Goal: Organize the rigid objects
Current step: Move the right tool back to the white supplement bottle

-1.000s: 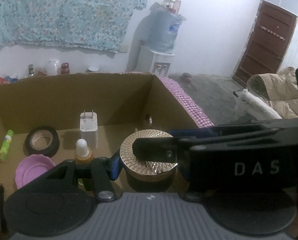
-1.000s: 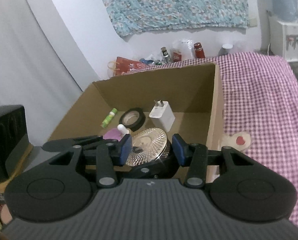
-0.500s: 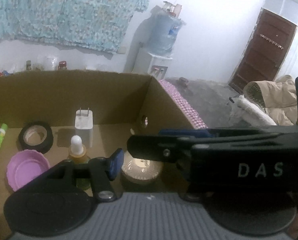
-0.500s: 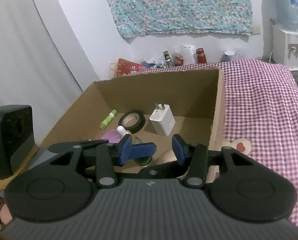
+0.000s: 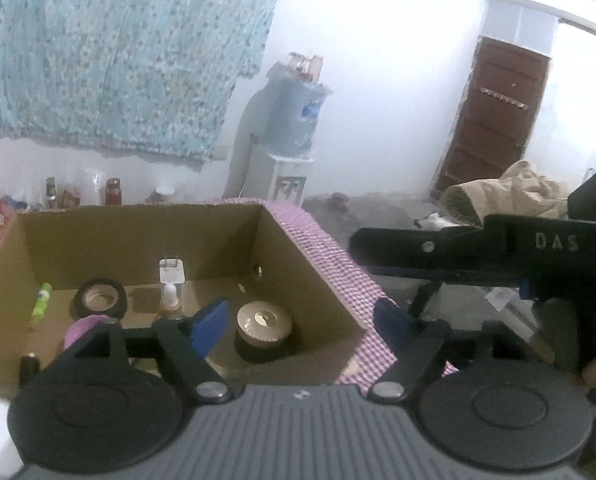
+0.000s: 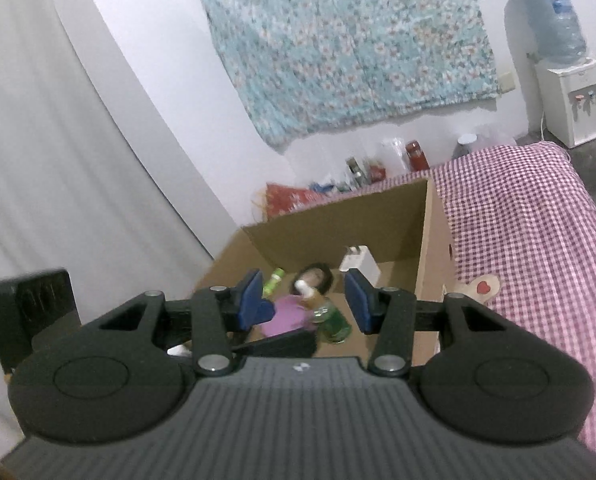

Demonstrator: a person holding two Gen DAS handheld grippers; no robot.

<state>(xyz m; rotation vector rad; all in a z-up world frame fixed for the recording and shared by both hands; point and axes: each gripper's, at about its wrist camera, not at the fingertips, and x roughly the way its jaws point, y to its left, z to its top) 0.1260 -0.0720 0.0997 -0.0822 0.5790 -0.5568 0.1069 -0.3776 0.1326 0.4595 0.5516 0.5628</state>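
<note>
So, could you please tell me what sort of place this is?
Most likely a room in a home: a checked cloth over what may be a bed, a water dispenser by the wall, and a wooden door.

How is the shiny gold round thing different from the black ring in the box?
The gold-topped round jar has a closed, ridged shiny lid; the black tape roll has an open hole showing a tan core. The jar stands taller on a dark base, while the tape roll looks flatter. The jar sits near the box's front right; the tape roll sits further back on the left. Both are round and rest on the cardboard box floor.
</note>
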